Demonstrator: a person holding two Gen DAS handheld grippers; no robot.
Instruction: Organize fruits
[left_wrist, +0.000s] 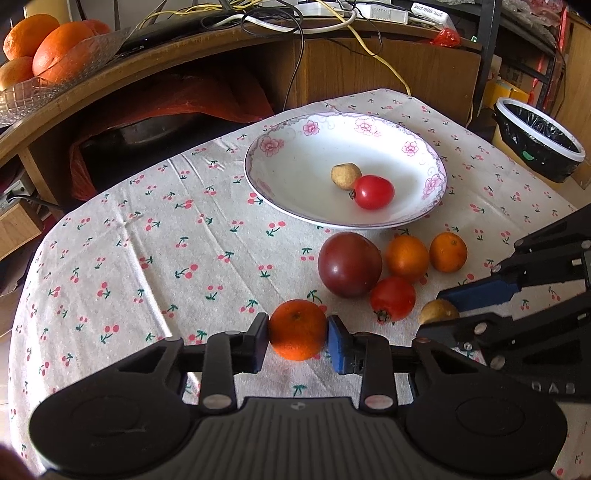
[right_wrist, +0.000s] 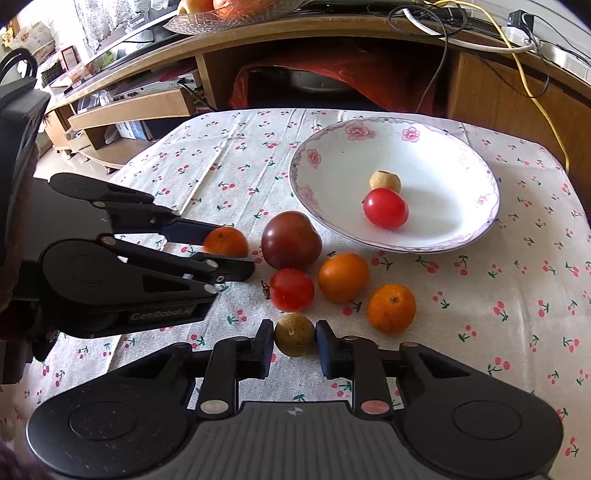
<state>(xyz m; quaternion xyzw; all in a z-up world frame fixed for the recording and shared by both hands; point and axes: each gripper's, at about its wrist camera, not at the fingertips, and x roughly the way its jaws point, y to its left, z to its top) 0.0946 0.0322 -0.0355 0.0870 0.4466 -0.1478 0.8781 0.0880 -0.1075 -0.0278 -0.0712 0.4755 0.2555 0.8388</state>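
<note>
My left gripper (left_wrist: 297, 339) is shut on a small orange (left_wrist: 297, 329) low over the cherry-print cloth; it also shows in the right wrist view (right_wrist: 226, 242). My right gripper (right_wrist: 294, 341) is shut on a small brown-yellow fruit (right_wrist: 294, 334), seen too in the left wrist view (left_wrist: 437, 312). A white flowered plate (left_wrist: 295, 155) holds a red tomato (left_wrist: 372, 192) and a tan fruit (left_wrist: 345, 176). On the cloth lie a dark tomato (left_wrist: 349, 264), a red tomato (left_wrist: 392, 298) and two oranges (left_wrist: 407, 258) (left_wrist: 448, 252).
A glass bowl of large oranges (left_wrist: 44, 55) stands on the wooden shelf at the back left. Cables and a power strip (left_wrist: 354, 14) lie on the shelf. A bin with a black bag (left_wrist: 535, 140) stands at the right, beyond the table's edge.
</note>
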